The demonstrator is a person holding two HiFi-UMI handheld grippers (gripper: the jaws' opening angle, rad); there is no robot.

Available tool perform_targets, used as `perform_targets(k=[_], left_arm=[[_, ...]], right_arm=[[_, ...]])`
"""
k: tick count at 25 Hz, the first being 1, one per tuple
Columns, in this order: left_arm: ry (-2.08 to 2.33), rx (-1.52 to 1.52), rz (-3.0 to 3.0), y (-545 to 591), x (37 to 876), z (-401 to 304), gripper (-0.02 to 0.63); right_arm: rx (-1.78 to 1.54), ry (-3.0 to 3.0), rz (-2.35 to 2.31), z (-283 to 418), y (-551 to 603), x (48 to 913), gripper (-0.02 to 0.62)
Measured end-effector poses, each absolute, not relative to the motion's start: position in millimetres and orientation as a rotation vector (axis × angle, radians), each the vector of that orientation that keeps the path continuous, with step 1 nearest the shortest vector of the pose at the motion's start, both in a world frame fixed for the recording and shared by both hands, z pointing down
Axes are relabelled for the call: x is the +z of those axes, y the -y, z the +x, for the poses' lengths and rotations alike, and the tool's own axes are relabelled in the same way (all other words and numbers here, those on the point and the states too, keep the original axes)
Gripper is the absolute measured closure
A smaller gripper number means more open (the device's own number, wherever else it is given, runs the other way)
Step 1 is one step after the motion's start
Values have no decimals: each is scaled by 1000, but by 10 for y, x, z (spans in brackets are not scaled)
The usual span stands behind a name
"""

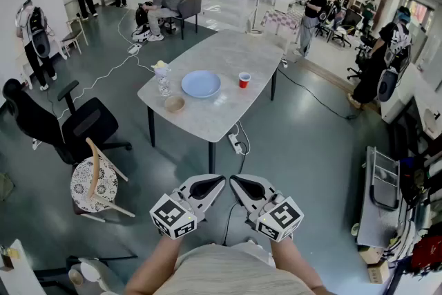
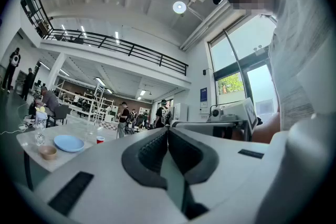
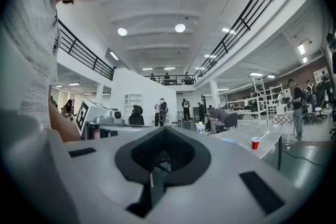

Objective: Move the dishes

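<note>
Head view: plate (image 1: 201, 83), bowl (image 1: 174, 103), cup (image 1: 244, 79) on table (image 1: 228, 52)

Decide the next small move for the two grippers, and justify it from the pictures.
Probably walk forward to the table. The left gripper and right gripper are shut, empty and held close to the body, while the blue plate, small bowl and red cup sit on it across open floor, seemingly out of reach.
</note>
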State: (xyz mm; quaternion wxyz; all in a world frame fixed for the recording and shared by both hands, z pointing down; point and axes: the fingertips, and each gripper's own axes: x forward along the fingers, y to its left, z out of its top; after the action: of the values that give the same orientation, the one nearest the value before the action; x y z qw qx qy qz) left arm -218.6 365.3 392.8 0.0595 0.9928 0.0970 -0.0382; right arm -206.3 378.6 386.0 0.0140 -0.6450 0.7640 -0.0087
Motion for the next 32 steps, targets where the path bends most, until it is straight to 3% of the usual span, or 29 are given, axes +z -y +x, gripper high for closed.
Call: perform_targets(k=[32], left_arm=[[-331,-98,2982,-3525,3966,-2053,584]], right_arm=[[-97,-2364,-2020,-1891,-3609,3941,577]])
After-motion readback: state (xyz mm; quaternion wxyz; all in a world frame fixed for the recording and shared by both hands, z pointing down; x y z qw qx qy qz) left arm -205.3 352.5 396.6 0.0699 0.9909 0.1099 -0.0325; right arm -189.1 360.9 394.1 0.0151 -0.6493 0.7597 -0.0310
